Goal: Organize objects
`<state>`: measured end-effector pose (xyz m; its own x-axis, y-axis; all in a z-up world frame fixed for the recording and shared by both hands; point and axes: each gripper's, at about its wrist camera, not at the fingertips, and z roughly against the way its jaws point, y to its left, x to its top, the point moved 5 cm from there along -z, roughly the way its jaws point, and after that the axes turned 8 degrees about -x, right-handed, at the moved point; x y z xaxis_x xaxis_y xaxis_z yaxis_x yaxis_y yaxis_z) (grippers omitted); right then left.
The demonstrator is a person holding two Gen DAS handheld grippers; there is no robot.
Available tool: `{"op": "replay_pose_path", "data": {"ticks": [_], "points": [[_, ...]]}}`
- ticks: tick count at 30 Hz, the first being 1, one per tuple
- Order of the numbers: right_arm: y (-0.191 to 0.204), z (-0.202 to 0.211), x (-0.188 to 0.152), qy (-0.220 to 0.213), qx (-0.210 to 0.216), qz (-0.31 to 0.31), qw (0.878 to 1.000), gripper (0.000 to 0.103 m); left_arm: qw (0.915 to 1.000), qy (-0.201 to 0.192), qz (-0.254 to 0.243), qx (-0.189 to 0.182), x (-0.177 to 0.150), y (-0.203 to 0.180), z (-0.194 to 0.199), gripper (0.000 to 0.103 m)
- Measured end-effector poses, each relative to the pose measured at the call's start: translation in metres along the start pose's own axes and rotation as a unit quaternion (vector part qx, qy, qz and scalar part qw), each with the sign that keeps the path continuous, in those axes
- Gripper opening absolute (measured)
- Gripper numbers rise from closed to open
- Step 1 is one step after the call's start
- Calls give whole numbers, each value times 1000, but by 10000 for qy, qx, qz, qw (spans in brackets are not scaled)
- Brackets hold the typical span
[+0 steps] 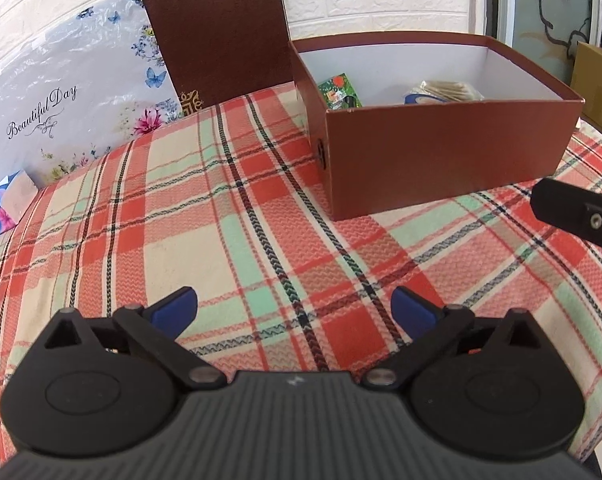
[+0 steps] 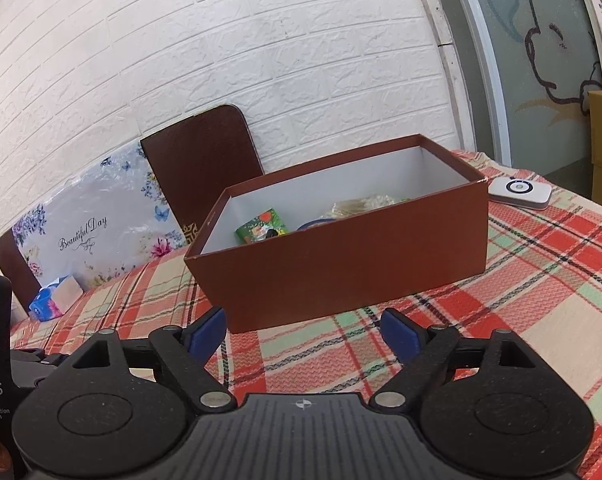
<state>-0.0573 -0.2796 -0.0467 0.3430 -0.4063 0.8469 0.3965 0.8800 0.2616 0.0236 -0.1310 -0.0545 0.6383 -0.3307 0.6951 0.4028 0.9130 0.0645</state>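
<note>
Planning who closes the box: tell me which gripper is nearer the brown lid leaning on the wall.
Left. The left gripper faces the lid across bare cloth; the right gripper sits behind the box.

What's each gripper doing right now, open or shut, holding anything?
Left gripper: open, holding nothing, above the plaid tablecloth.
Right gripper: open, holding nothing, in front of the brown box.

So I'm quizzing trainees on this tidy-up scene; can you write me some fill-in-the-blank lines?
1. The brown box stands on a ____ tablecloth.
2. The box's lid leans against the ____.
3. Both the left gripper and right gripper are ____.

Missing words: plaid; wall; open
</note>
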Motion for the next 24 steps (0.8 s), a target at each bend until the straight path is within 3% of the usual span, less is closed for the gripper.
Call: {"op": "replay_pose_path", "data": {"ticks": [10,15,24], "points": [[-2,-1,0,58,-68,-88,9999,89,9999,-12,-108,65,0,0,-1,103],[-1,-2,-1,84,-69,-66,9999,90,9989,-45,-348,326,-1,-4,0,103],[-2,-4,-3,111,-112,-96,9998,90,9994,31,-220,272,-3,0,-1,103]]}}
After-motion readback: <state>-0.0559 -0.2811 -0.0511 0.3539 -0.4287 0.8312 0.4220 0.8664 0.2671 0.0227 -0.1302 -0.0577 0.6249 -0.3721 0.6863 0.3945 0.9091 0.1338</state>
